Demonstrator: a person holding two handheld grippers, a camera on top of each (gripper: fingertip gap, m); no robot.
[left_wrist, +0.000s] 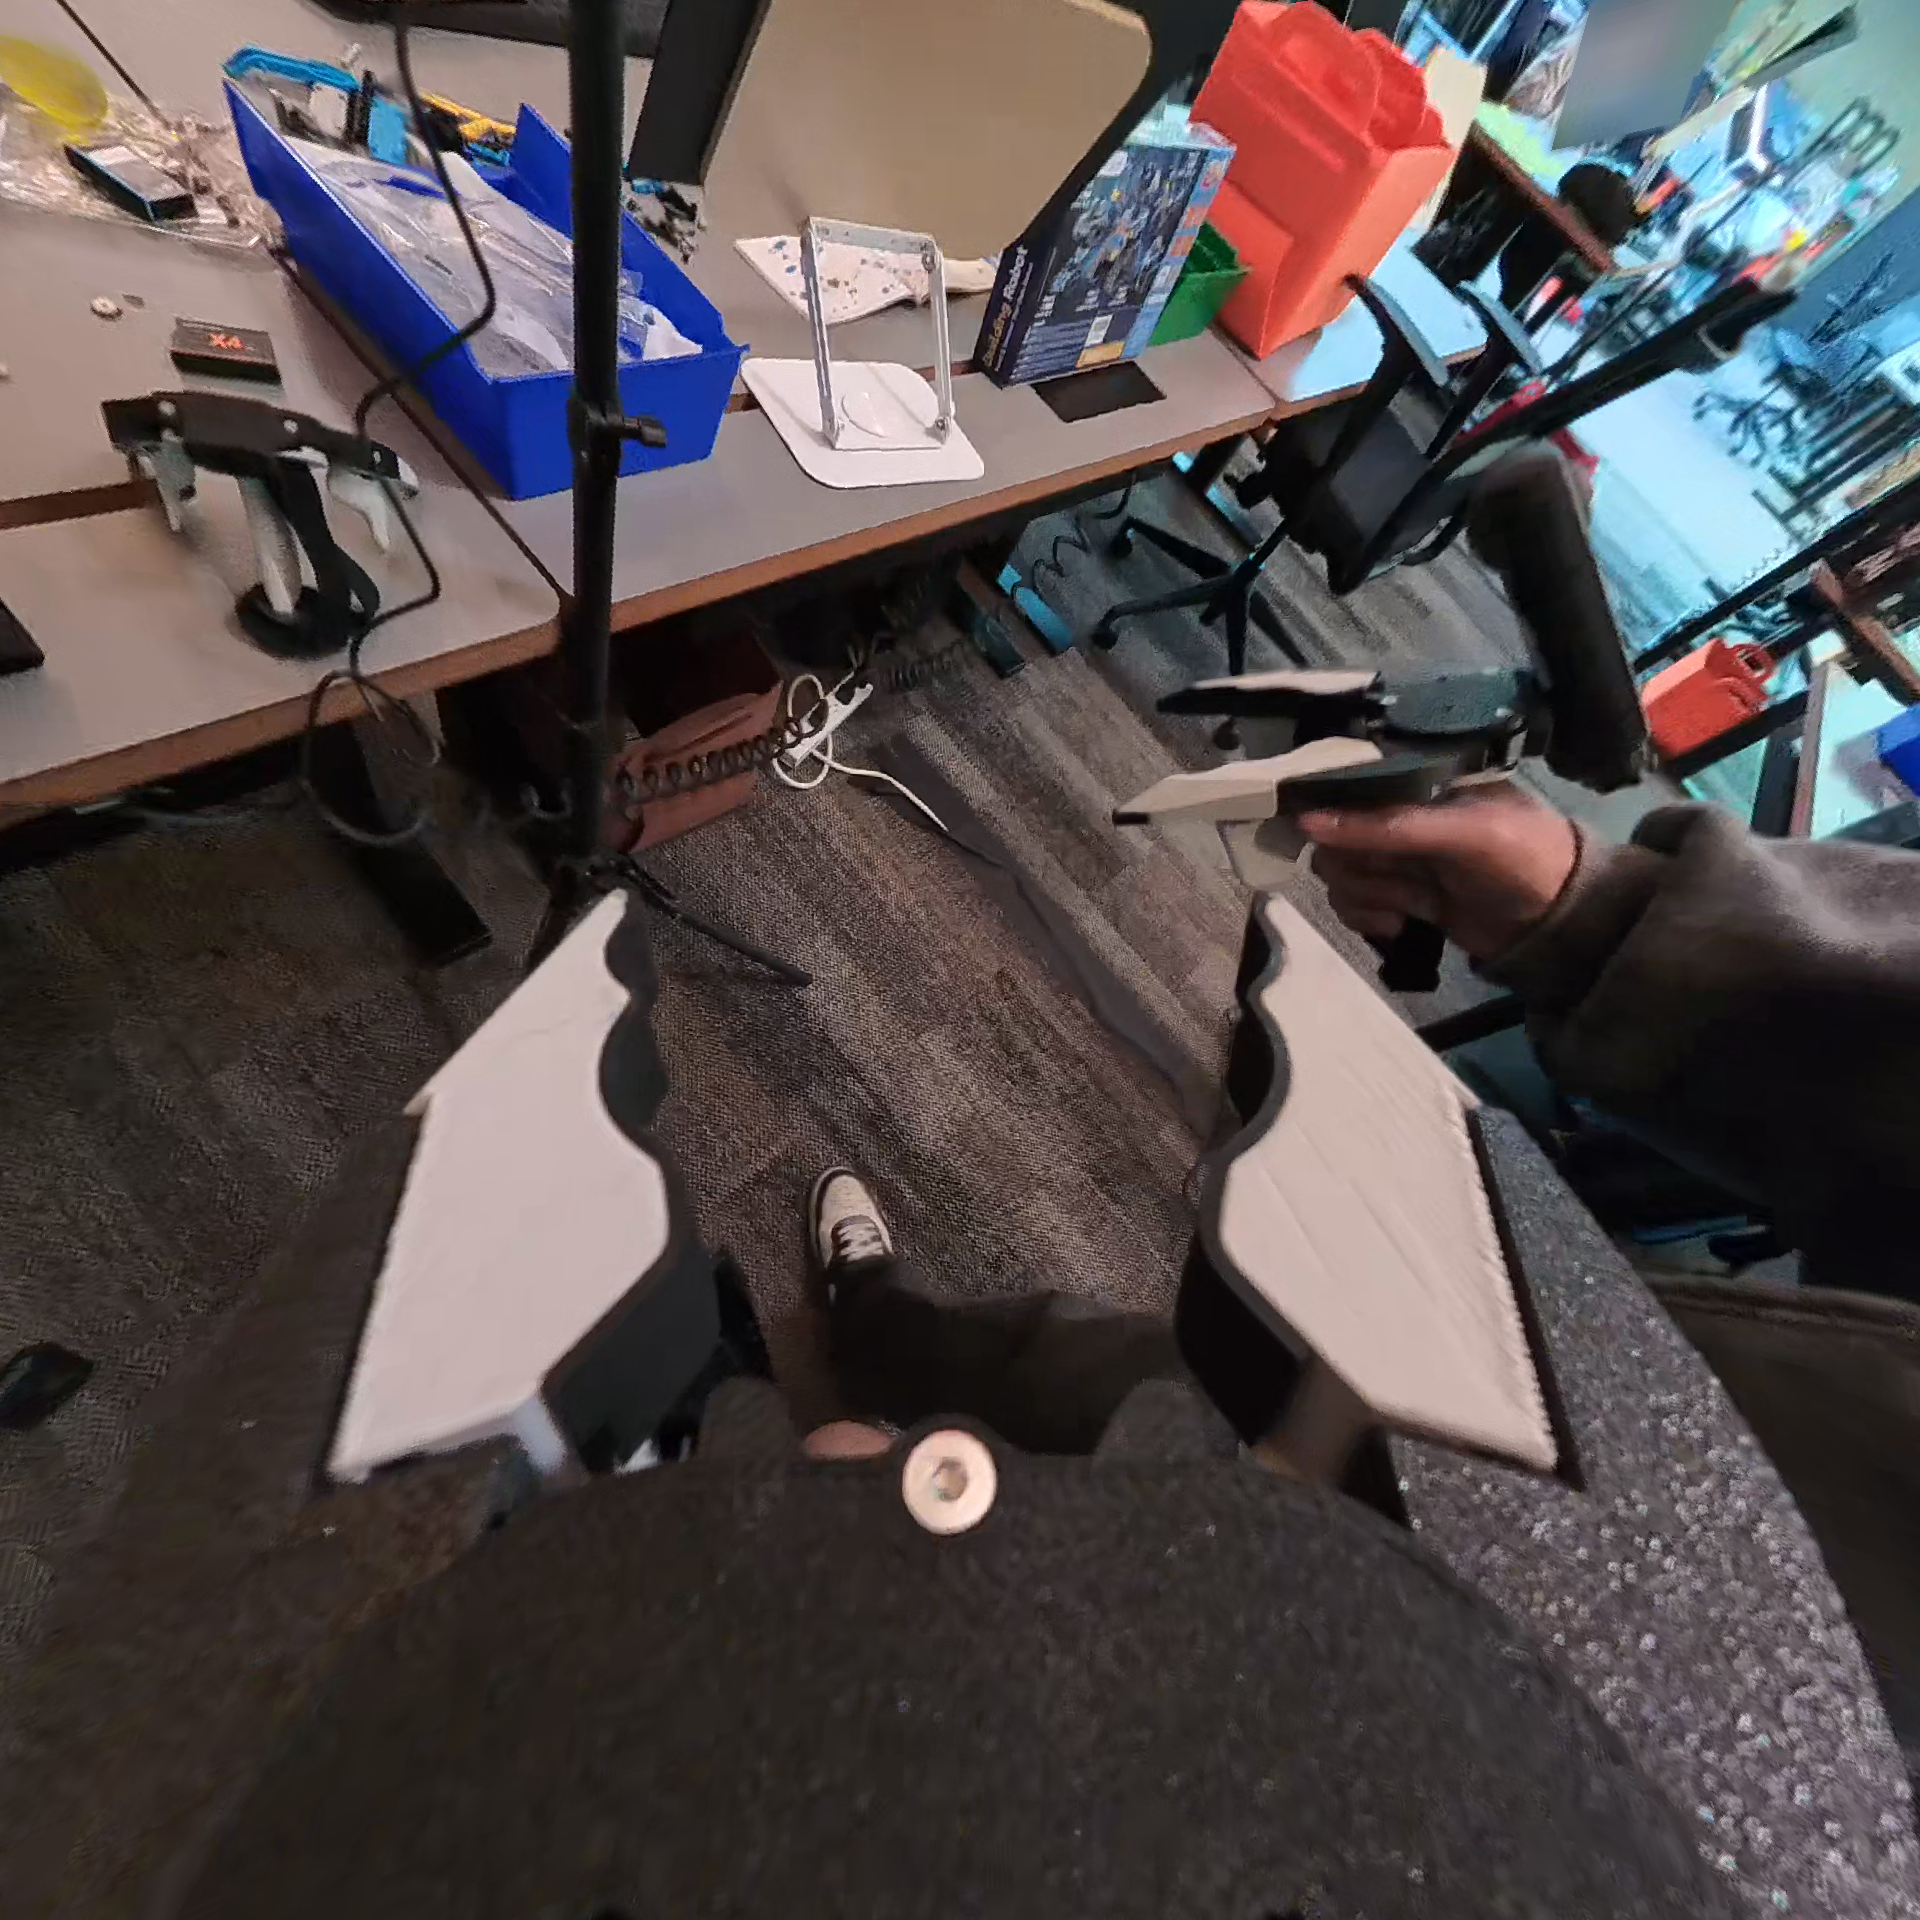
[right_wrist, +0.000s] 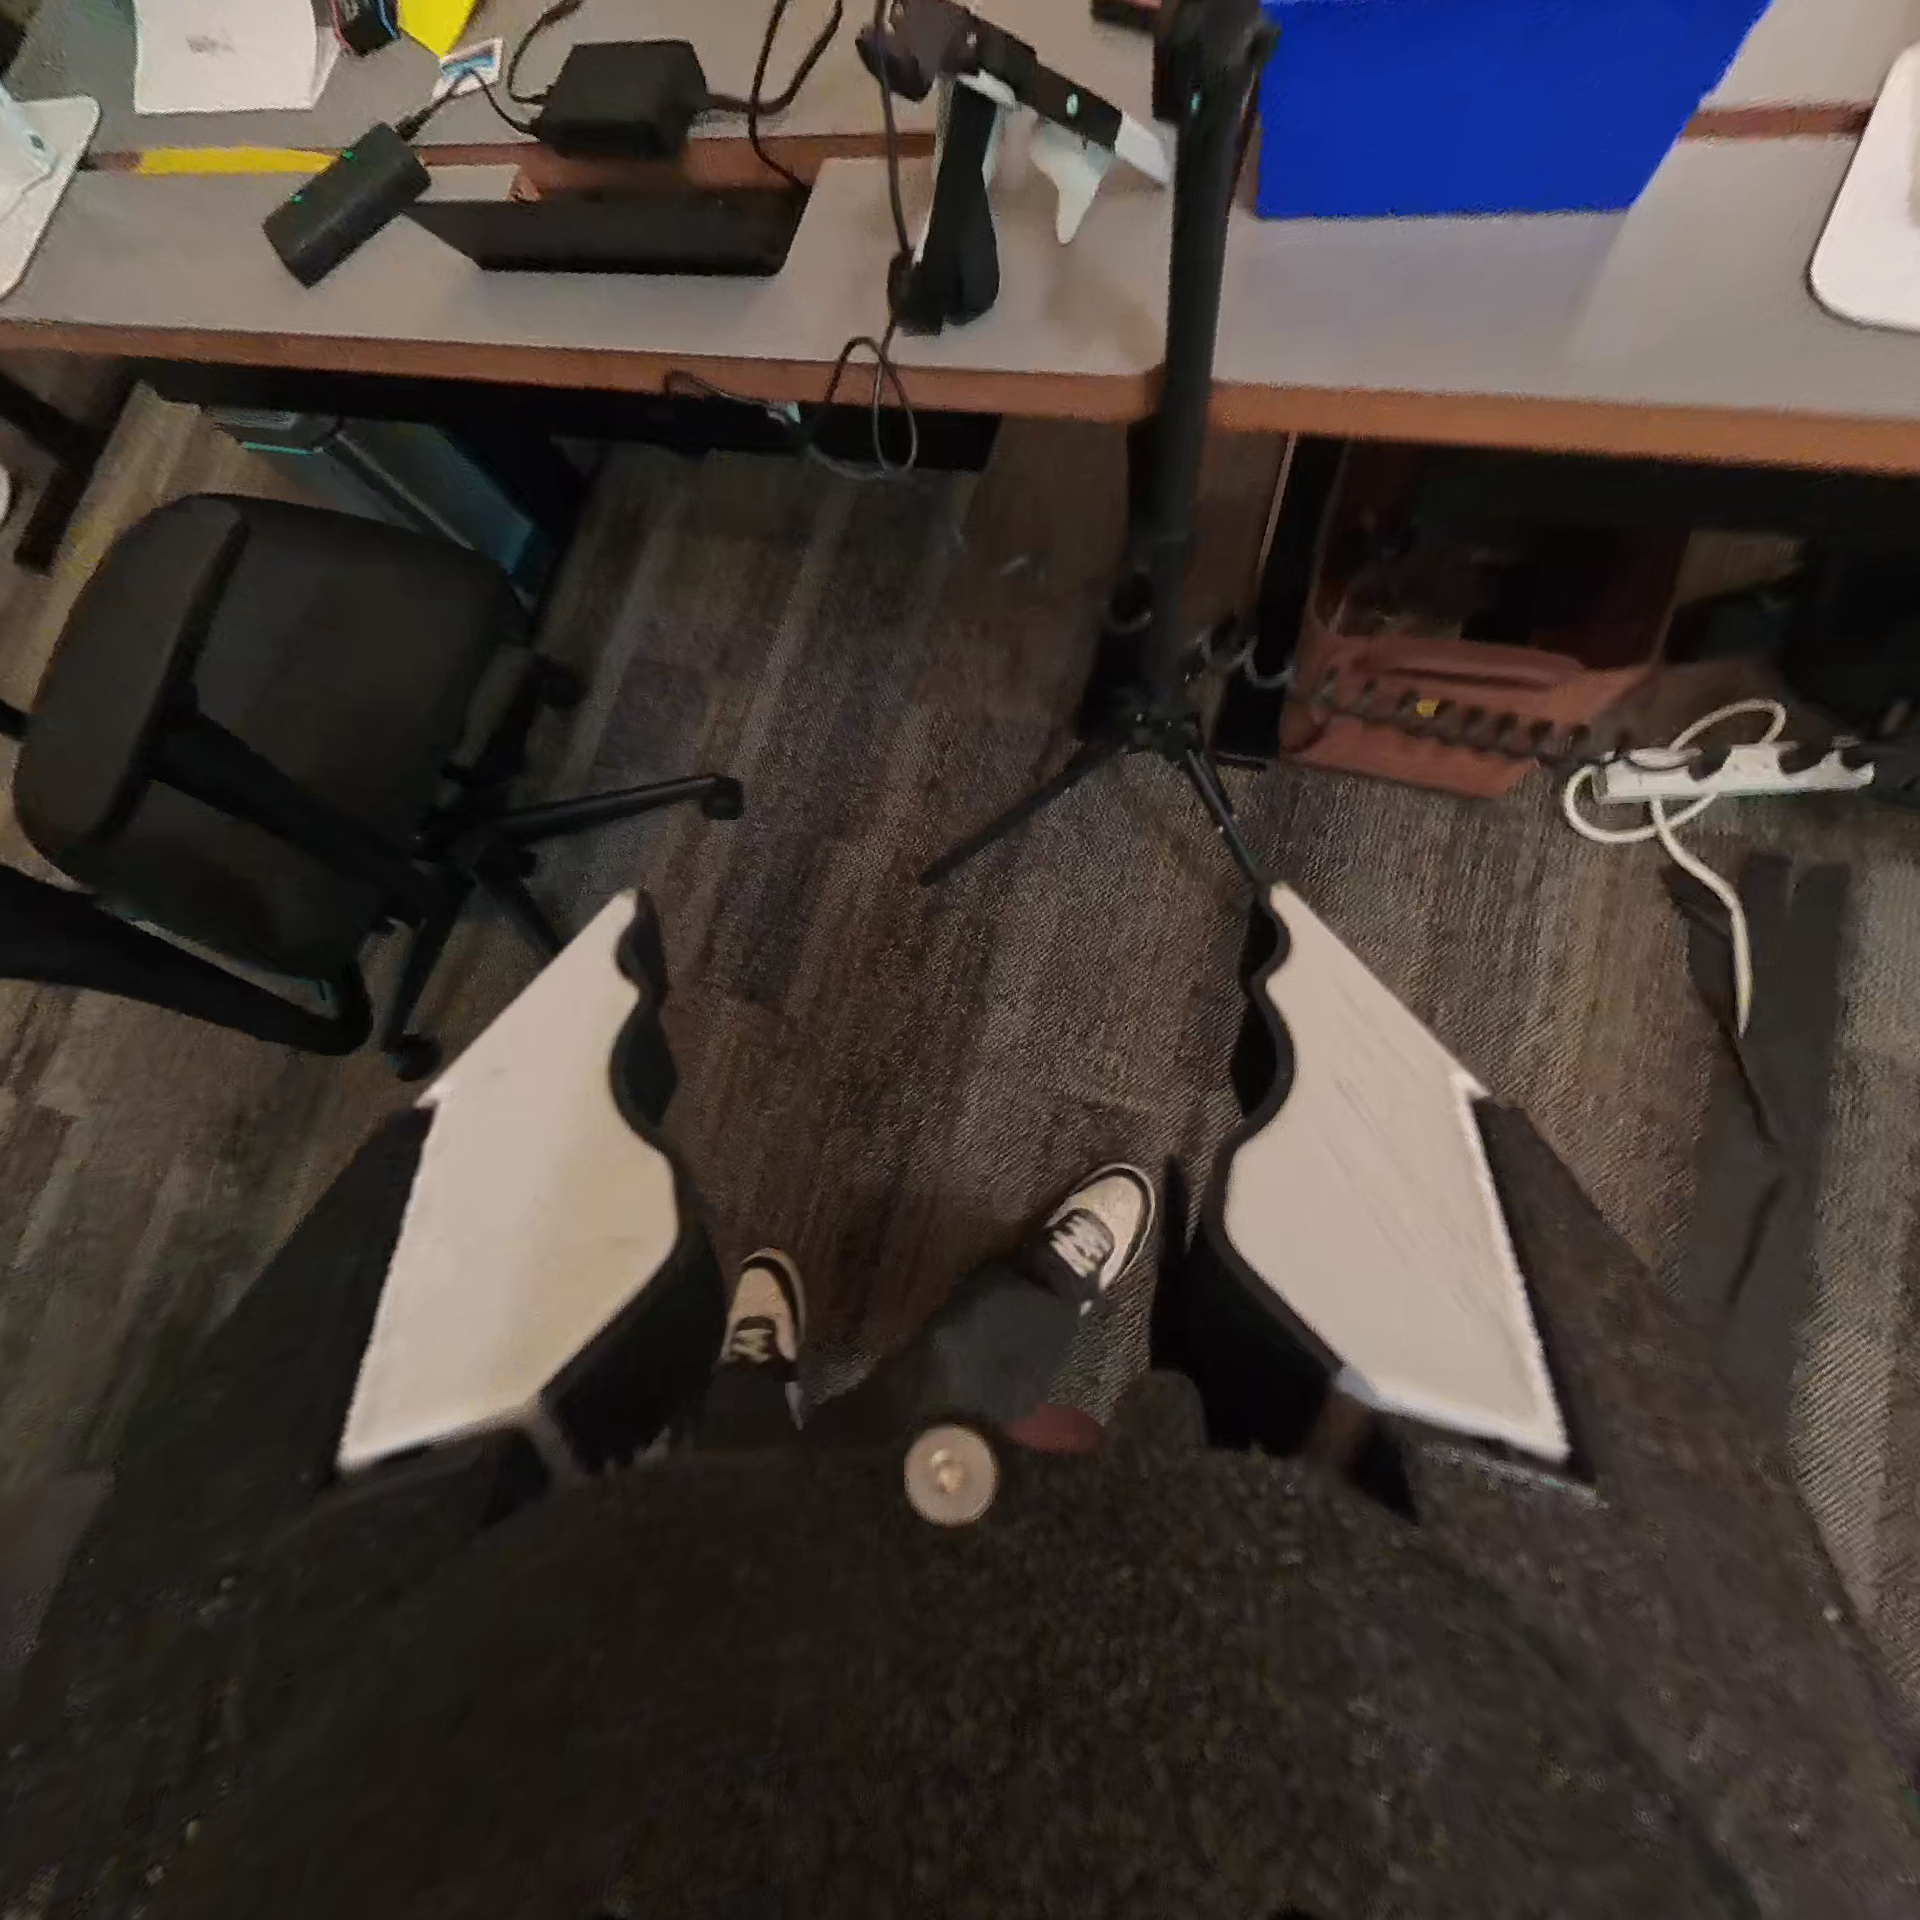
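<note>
My left gripper (left_wrist: 940, 914) is open and empty, held over the carpet in front of the desks. My right gripper (right_wrist: 951, 909) is open and empty too, pointing down at the carpet and the person's shoes (right_wrist: 1096, 1226). In the left wrist view the right gripper (left_wrist: 1143, 758) shows at the right, held in a hand with a grey sleeve, its fingers apart. Nearest both is a black tripod stand (right_wrist: 1179, 499) on the floor by the desk edge; it also shows in the left wrist view (left_wrist: 594, 436).
Grey desks (left_wrist: 727, 499) carry a blue bin (left_wrist: 499, 312), a spare gripper (left_wrist: 281, 468), a white stand (left_wrist: 868, 405), a printed box (left_wrist: 1101, 260) and an orange block (left_wrist: 1320, 177). Black office chairs (right_wrist: 239, 727) (left_wrist: 1382, 488), a power strip (right_wrist: 1735, 769) and cables lie on the floor.
</note>
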